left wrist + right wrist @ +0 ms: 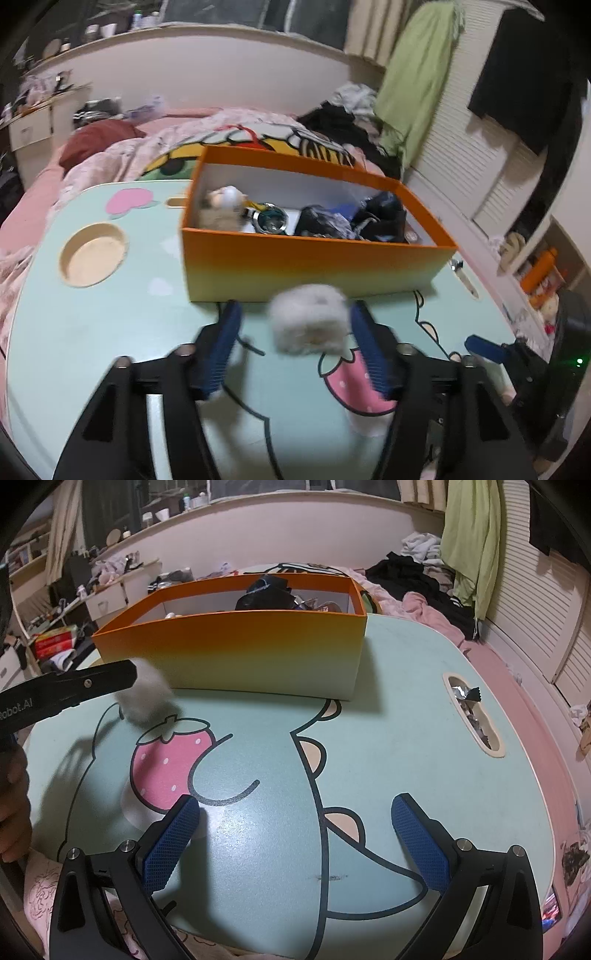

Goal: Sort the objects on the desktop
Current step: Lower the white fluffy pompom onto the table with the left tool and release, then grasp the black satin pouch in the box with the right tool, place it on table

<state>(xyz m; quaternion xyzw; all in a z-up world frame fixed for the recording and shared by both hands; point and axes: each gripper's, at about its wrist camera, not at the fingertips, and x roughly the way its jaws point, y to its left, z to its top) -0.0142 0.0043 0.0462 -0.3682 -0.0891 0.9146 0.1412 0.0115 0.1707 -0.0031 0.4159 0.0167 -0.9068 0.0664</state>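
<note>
Blue-padded right gripper (295,834) gaped wide over the mint table (406,738), gripping nothing. Left gripper (293,325), mid-frame, stood apart too; the white fluffy ball (308,317) sat between its pads, against the right one only, below the orange box (314,266).

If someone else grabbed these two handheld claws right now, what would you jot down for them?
Left gripper: a fluffy white pom-pom sits between its jaws, against the right pad, with a gap at the left pad; whether it is firmly held is unclear.
Right gripper: jaws wide open, empty, above the mint-green cartoon-print table.
The orange cardboard box stands at the table's far side and already holds a plush toy, a metal watch and dark items.
Left: get the pom-pom into the box. Crumpled foil wrappers lie in the table's slot.
</note>
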